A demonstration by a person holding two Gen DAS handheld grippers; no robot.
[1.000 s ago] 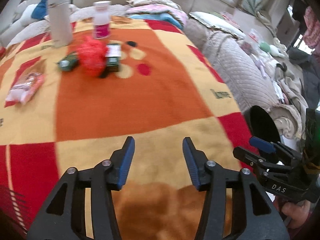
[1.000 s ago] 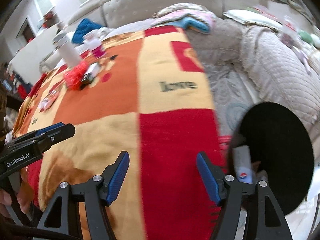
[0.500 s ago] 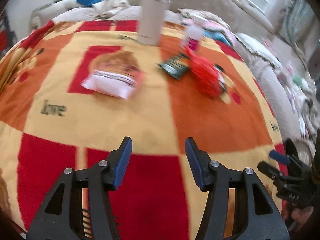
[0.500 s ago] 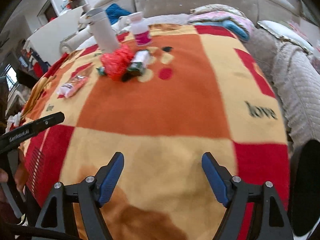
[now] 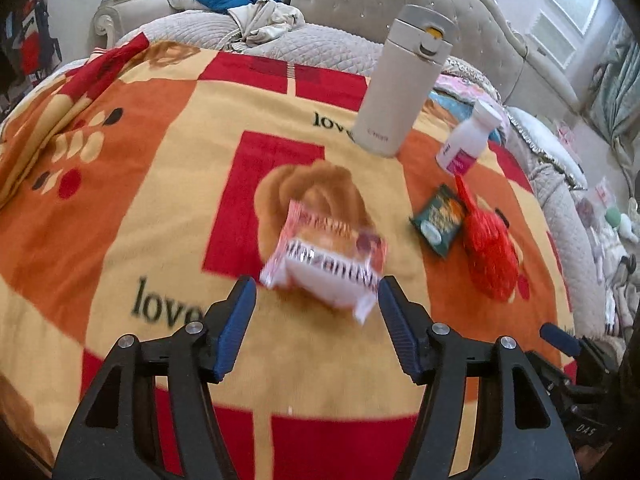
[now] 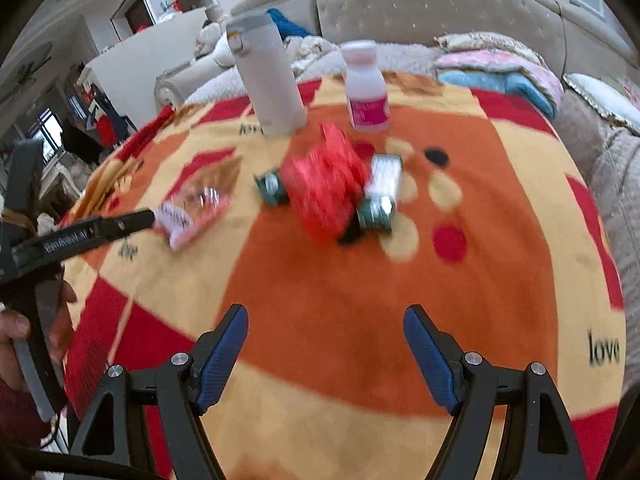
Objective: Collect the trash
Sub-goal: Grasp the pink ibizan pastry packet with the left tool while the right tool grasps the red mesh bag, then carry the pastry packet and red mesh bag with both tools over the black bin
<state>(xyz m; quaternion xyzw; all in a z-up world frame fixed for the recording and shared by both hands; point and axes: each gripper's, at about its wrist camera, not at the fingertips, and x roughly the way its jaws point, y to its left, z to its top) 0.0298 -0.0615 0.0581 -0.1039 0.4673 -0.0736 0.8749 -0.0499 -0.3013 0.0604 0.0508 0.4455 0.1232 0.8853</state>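
Note:
A pink and white snack wrapper [image 5: 326, 262] lies on the patterned blanket [image 5: 160, 184], just beyond the tips of my left gripper [image 5: 316, 300]. Its jaws are opening, and the pads do not touch the wrapper. To the wrapper's right lie a dark green packet [image 5: 438, 220] and a red mesh bag [image 5: 490, 248]. My right gripper [image 6: 326, 328] hangs open over bare orange blanket, with the red mesh bag [image 6: 324, 192], two green packets [image 6: 378, 192] and the pink wrapper [image 6: 192, 212] further ahead. The left gripper's finger [image 6: 96, 230] reaches in beside the pink wrapper.
A tall white flask [image 5: 400, 84] and a white bottle with a pink label [image 5: 468, 140] stand upright behind the litter. Grey quilted sofas [image 5: 328, 12] with clothes and cushions ring the blanket. A person's hand [image 6: 16, 328] holds the left gripper's handle.
Both grippers have swung left across the blanket and opened wider. The left one has come up close to the pink wrapper; the black bin at the right has left both views.

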